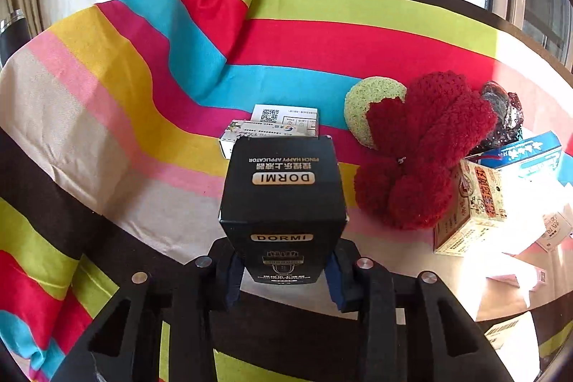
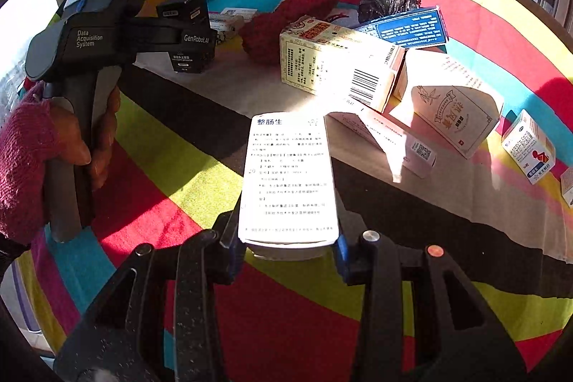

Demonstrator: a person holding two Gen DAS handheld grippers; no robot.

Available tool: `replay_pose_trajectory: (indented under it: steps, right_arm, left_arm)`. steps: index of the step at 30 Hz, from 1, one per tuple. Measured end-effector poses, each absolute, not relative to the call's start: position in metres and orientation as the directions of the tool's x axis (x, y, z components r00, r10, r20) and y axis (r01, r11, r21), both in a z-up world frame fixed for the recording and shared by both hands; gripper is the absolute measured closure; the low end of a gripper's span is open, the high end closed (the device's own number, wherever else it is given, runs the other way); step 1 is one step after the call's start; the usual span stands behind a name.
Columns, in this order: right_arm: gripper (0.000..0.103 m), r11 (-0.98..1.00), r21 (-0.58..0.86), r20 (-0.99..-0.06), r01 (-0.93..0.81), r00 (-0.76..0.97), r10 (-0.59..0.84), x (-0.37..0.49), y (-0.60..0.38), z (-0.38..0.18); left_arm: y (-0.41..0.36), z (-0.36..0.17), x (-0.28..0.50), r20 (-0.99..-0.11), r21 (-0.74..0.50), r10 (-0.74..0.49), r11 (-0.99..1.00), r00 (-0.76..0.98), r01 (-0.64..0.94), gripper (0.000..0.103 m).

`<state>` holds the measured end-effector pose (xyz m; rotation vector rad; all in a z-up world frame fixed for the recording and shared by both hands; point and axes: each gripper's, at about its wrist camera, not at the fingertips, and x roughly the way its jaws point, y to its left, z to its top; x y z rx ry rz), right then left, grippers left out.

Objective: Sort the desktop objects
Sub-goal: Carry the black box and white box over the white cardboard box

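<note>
My left gripper (image 1: 284, 278) is shut on a black DORMI box (image 1: 283, 199), held above the striped cloth; the box also shows in the right wrist view (image 2: 188, 31) between that gripper's fingers. Just beyond it lie two small white medicine boxes (image 1: 272, 126). My right gripper (image 2: 288, 249) is shut on a white medicine box (image 2: 288, 178) with blue print, held above the cloth. A red knitted item (image 1: 422, 153), a green sponge (image 1: 365, 106) and a dark scrunchie (image 1: 501, 110) lie right of the black box.
A striped cloth (image 1: 107, 95) covers the table. A yellow carton (image 2: 336, 63), a blue box (image 2: 408, 25), a cream box (image 2: 451, 106), a flat white box (image 2: 394, 138) and a small white box (image 2: 530, 145) lie at right. A gloved hand (image 2: 32, 160) holds the left gripper.
</note>
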<state>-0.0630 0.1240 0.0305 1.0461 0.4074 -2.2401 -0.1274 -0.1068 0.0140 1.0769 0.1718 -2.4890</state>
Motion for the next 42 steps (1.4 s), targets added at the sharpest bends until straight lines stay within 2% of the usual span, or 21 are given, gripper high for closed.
replay_pose_trajectory:
  steps: [4,13,17,20,23,29,35,42]
  right_arm:
    - [0.06,-0.751,-0.003,-0.768,0.66,-0.482,-0.421,-0.057,0.131,0.028]
    - [0.06,-0.727,0.027,-0.762,0.686,-0.457,-0.459,-0.024,0.116,0.033]
    - [0.06,-0.72,0.052,-0.767,0.692,-0.434,-0.473,-0.011,0.11,0.03]
    - [0.06,-0.704,0.083,-0.763,0.706,-0.409,-0.5,0.005,0.112,0.029]
    - [0.06,-0.671,0.045,-0.757,0.74,-0.413,-0.506,0.031,0.108,0.033]
    - [0.06,-0.549,0.015,-0.743,0.836,-0.358,-0.565,0.092,0.089,0.035]
    - [0.06,-0.402,0.0,-0.719,0.916,-0.28,-0.637,0.141,0.064,0.038]
    - [0.06,-0.271,-0.003,-0.741,0.962,-0.185,-0.645,0.175,0.036,0.03]
  left_arm:
    - [-0.1,0.021,-0.078,-0.724,0.013,-0.259,-0.932,-0.639,0.363,0.064]
    - [-0.083,0.033,0.025,-0.776,0.046,-0.16,-0.979,-0.61,0.199,0.064]
    - [-0.089,0.034,0.058,-0.801,0.012,-0.116,-0.984,-0.588,0.177,0.063]
    - [-0.086,0.036,0.082,-0.786,0.039,-0.134,-0.985,-0.603,0.168,0.063]
    - [-0.088,0.037,0.106,-0.788,0.007,-0.11,-0.985,-0.606,0.17,0.063]
    - [-0.093,0.039,0.151,-0.79,-0.003,-0.123,-0.979,-0.6,0.205,0.063]
    - [-0.107,0.038,0.193,-0.801,-0.036,-0.153,-0.953,-0.579,0.301,0.063]
    - [-0.135,0.028,0.239,-0.819,-0.087,-0.19,-0.892,-0.542,0.444,0.063]
